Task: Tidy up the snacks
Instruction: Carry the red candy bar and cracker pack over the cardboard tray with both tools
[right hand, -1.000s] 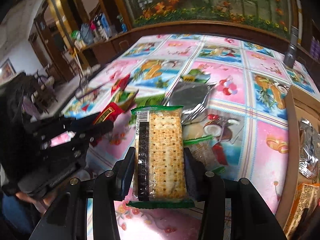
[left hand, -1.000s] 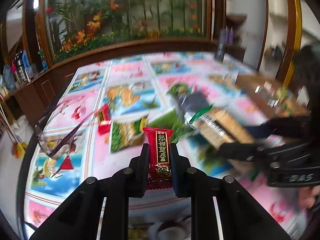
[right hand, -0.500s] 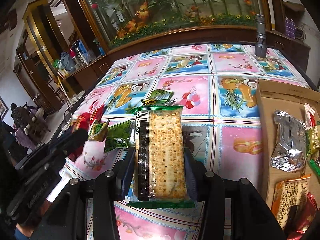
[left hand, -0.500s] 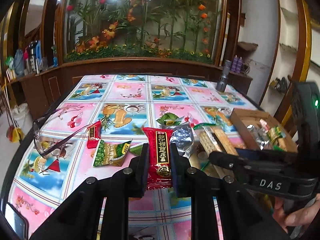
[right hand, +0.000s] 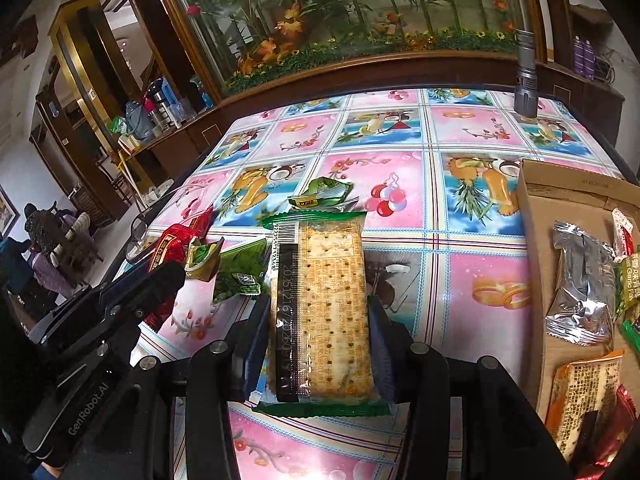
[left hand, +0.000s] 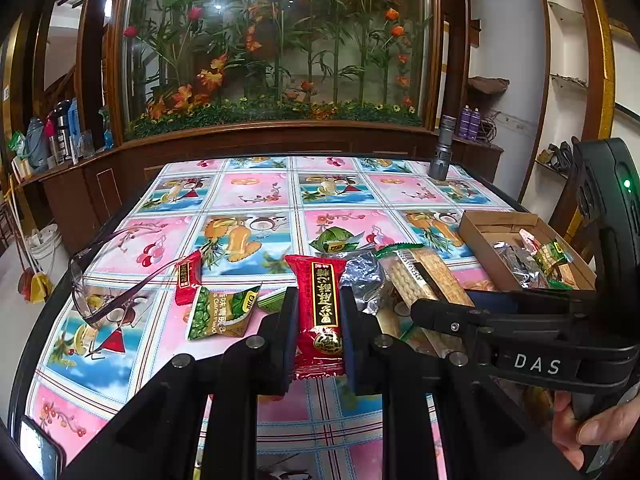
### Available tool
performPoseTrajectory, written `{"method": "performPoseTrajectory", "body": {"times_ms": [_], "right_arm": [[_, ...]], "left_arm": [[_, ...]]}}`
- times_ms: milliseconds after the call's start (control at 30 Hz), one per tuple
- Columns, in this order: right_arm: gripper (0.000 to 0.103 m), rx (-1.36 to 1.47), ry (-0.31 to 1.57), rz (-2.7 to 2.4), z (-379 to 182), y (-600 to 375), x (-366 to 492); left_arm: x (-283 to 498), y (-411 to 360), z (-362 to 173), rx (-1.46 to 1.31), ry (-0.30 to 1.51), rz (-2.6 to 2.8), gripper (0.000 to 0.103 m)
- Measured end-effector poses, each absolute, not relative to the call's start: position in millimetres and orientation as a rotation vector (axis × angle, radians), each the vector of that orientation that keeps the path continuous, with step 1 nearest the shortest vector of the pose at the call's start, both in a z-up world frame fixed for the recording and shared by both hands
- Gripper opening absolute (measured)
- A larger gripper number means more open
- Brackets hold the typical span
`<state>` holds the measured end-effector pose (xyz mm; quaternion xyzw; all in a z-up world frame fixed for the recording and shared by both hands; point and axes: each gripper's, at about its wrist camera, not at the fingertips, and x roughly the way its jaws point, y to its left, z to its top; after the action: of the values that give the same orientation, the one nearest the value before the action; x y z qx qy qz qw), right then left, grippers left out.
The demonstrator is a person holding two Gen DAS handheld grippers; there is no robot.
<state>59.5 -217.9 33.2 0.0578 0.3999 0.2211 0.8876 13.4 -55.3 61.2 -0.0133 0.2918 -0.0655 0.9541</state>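
Note:
My left gripper is shut on a red snack packet, held above the table. My right gripper is shut on a clear cracker pack with green ends; the right gripper with the cracker pack also shows at the right of the left wrist view. A cardboard box at the right holds a silver packet and other snacks. Loose on the cloth lie a green pea packet, a small red packet and a green wrapper.
A pair of glasses lies near the table's left edge. A grey flashlight stands upright at the far right corner. The left gripper's body fills the lower left of the right wrist view. People sit in the room beyond the table's left side.
Both views swung from a tilted, blurred look to a level one. The cardboard box came into view at the right. Both packets stayed gripped.

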Motion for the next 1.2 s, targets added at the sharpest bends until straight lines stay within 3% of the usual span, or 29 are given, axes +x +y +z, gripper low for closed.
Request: {"method": "performPoseTrajectory", "body": {"times_ms": [1200], "right_arm": [[0.05,0.242,0.735,0.427,63,-263,55]], "left_arm": [[19,-77,61,-0.065,0.593,-0.139,0.018]]}}
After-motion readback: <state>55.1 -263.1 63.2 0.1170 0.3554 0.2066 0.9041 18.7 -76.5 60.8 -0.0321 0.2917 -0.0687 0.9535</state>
